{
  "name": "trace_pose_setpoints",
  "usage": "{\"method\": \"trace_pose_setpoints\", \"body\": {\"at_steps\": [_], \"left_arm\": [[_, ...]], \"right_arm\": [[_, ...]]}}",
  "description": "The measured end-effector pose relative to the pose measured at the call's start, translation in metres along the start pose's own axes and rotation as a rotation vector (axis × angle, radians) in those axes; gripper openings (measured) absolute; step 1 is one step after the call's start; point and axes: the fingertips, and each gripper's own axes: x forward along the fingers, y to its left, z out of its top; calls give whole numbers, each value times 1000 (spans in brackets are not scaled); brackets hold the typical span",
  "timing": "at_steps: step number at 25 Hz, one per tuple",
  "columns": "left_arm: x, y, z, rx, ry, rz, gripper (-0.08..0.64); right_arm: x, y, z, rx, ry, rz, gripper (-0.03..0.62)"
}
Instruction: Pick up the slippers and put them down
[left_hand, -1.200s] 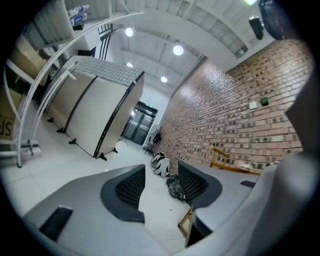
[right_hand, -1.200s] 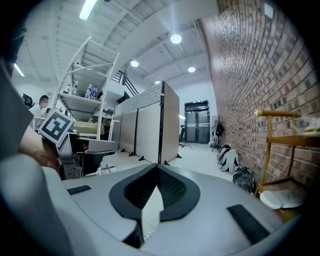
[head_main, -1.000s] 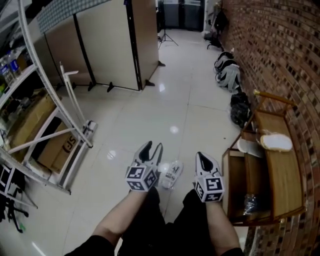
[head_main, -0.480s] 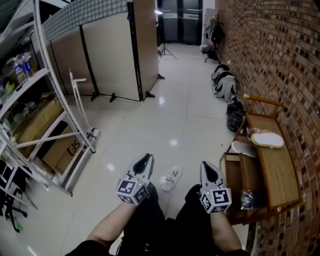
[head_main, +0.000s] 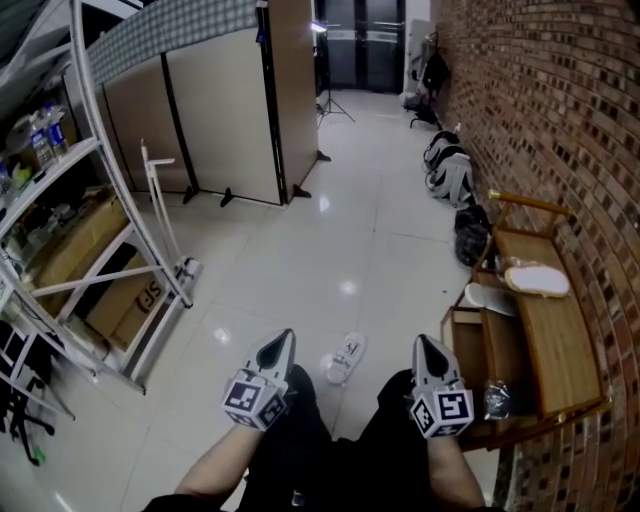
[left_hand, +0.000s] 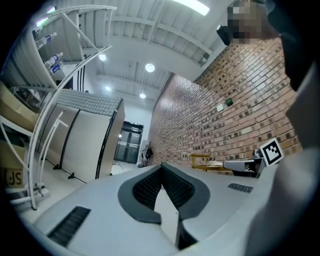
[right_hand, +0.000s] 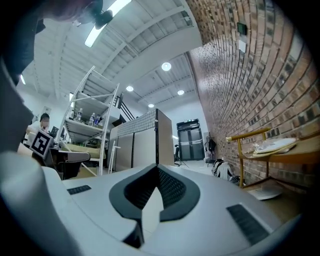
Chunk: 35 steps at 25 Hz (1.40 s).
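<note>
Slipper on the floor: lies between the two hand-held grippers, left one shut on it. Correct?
Not the last part. The slipper is on the floor as you say, but the left hand-held gripper is shut on nothing and apart from it. The left gripper view shows its jaws together and empty; the head view shows the gap.

My head camera looks steeply down beside the brick wall (head_main: 560, 110); both gripper views look forward along it, sharing its wooden rack (head_main: 553, 340).
</note>
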Motion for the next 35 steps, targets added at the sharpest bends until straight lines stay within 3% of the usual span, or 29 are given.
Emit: {"method": "trace_pose_setpoints", "body": {"at_steps": [6, 21, 29, 35], "left_arm": [[-4, 2, -1, 92, -32, 10, 0], [-5, 8, -14, 93, 1, 21, 0], [-6, 7, -13, 47, -9, 23, 0], [-7, 5, -9, -65, -12, 24, 0]], "right_arm": [[-2, 4, -17, 12, 47, -27, 6], [3, 0, -23, 16, 38, -17, 6], [-1, 3, -27, 30, 58, -38, 6], [-2, 6, -28, 33, 65, -44, 6]]}}
